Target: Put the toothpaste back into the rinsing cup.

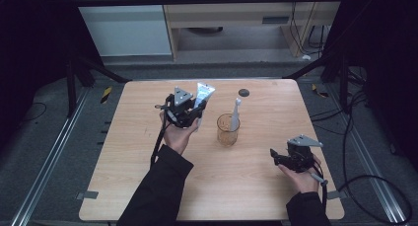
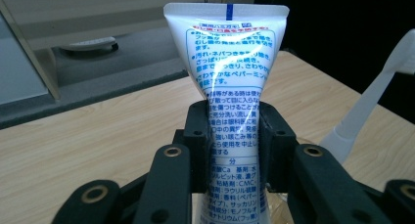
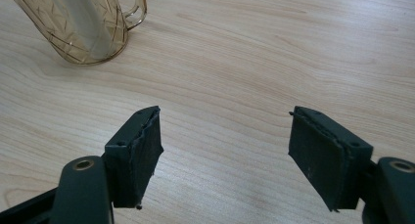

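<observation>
Above wooden table [image 1: 256, 162], left tongs [image 2: 234, 131] pinching toothpaste tube [image 2: 230, 57]; right tongs [image 3: 225, 155] spread, empty.

Toothbrush [image 1: 236, 112] in cup [image 1: 227, 131] on table [image 1: 148, 152]

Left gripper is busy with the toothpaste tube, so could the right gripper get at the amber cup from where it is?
Probably yes. The right gripper is open and empty, and only bare table lies between it and the amber cup. The toothbrush standing inside could get knocked.

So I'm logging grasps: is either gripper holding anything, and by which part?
The left gripper holds the toothpaste tube, its jaws squeezing the tube's middle, crimped end up. The right gripper is open and holds nothing.
</observation>
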A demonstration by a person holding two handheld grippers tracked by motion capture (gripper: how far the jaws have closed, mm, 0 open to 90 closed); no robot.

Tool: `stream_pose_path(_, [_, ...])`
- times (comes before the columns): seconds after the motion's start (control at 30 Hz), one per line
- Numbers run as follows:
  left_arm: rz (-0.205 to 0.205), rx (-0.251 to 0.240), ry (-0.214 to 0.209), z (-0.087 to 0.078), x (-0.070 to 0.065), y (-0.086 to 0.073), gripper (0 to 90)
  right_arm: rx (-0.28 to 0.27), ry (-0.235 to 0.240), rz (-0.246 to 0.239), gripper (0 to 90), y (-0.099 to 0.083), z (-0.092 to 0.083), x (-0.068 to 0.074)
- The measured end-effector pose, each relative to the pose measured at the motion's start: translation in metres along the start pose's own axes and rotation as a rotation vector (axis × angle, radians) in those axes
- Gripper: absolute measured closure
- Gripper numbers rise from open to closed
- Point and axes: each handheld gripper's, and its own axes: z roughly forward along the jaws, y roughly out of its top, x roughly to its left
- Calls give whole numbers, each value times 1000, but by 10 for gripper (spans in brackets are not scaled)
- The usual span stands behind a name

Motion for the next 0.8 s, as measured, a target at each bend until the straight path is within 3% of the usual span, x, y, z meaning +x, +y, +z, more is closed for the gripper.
stream_pose_path(0.8, [-73, -203, -17, 37, -31, -2, 692, -21, 7, 7, 278, 0, -2, -2])
